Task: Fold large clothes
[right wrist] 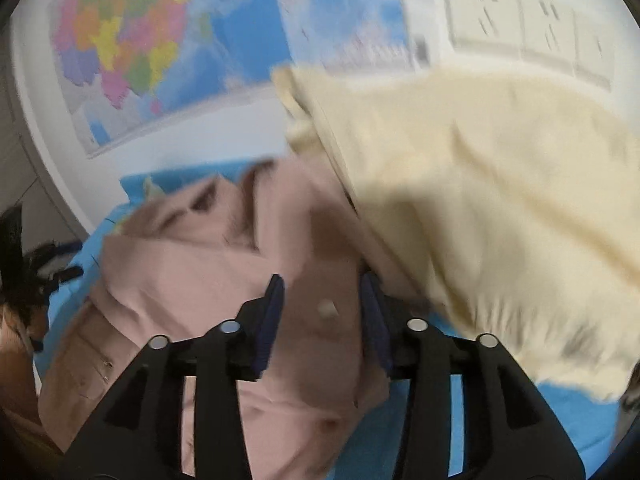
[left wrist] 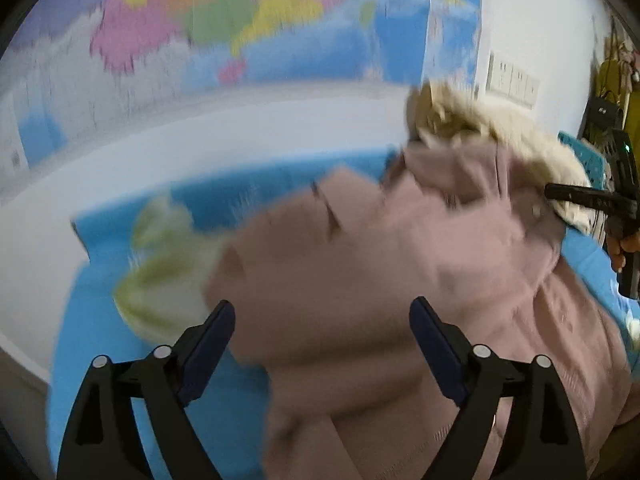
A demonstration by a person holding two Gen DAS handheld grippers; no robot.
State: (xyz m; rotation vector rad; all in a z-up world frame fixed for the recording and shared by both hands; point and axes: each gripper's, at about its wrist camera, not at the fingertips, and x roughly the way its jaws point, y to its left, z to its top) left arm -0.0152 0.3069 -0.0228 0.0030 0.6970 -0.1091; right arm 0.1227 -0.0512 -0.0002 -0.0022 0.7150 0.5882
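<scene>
— So, where do we have the pink coat (left wrist: 360,272)?
— Lying rumpled across the blue sheet (left wrist: 100,360), its cream fleece lining (right wrist: 500,200) turned outward at the far end, which suggests we've just thrown one part over another.
— And our tongs?
— The left tongs (left wrist: 322,344) stand wide apart above the coat, clamping nothing. The right tongs (right wrist: 322,320) are half apart, pink cloth showing between the pads; we judge them loose, not pinching.
— Why hover there?
— Probably to pick the next edge. A pale green garment (left wrist: 160,272) waits beside the coat, the wall map (right wrist: 120,48) behind.
</scene>
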